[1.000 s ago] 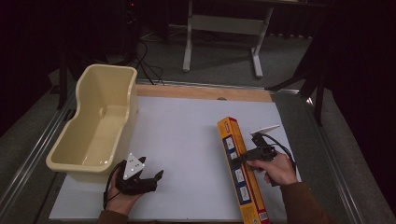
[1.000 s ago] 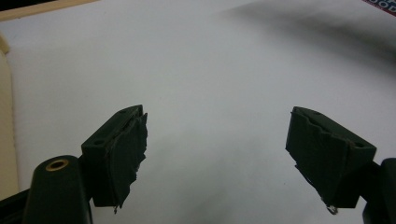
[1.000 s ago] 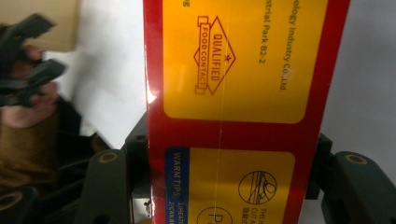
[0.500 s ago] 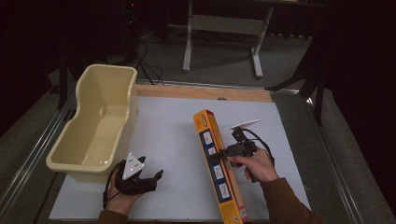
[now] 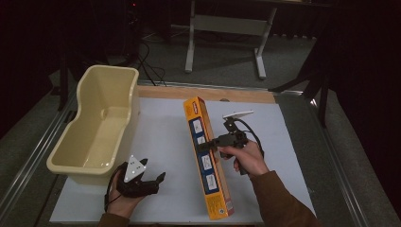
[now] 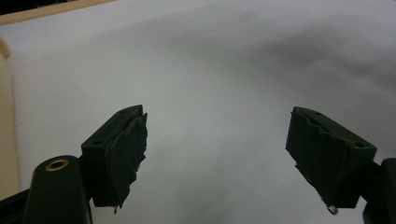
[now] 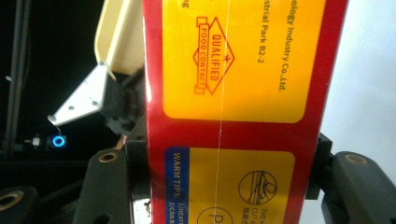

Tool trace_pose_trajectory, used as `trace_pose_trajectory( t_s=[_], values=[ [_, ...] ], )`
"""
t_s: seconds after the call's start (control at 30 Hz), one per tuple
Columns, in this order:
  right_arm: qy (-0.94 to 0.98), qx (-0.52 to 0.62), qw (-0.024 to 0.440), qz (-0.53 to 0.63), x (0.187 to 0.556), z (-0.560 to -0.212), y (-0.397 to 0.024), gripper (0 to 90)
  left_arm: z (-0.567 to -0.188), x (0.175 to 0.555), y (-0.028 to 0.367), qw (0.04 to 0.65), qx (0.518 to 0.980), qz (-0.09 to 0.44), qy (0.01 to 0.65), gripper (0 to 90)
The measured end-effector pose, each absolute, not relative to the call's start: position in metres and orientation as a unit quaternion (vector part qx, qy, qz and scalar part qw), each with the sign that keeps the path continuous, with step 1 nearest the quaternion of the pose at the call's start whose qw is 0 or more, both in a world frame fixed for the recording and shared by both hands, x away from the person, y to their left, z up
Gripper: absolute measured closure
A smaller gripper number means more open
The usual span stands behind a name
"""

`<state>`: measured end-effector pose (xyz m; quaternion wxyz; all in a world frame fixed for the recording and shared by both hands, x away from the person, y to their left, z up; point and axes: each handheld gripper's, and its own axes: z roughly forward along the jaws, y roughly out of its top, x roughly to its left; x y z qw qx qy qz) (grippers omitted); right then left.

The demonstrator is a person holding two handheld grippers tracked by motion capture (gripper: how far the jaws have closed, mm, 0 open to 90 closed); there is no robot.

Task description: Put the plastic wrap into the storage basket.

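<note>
A long orange and red box (image 5: pixel 206 156) with blue and white labels hangs over the white table mat (image 5: pixel 161 123), lifted in my right gripper (image 5: pixel 206 145), which is shut on its middle. In the right gripper view the box (image 7: pixel 238 93) sits between both jaws, which press on its sides. My left gripper (image 5: pixel 153 182) rests low at the mat's front left, beside the cream tub (image 5: pixel 97 127), its fingers pointing right. Seen from the left gripper view, its jaws stand wide apart with only bare white mat (image 6: pixel 215 93) between them.
The cream plastic tub stands along the mat's left side, its inside bare. A wooden strip (image 5: pixel 208 93) edges the mat at the back. Metal rails (image 5: pixel 340 161) run along both sides of the table. A stand's legs (image 5: pixel 224 47) rise on the dark floor behind.
My right gripper has carried the box to the left and a little higher, toward the mat's middle. The left gripper has stayed where it was.
</note>
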<state>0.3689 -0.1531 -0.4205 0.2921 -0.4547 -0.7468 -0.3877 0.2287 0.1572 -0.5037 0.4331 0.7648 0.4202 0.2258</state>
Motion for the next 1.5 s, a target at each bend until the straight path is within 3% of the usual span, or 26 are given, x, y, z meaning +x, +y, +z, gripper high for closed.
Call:
trace_pose_trajectory(
  t_s=[1.5],
  values=[
    [-0.686,-0.46,0.331,-0.457,0.411,-0.364,-0.084,40.2,-0.505,0.23,0.153,0.431,0.77,0.22,0.416,20.4]
  ],
)
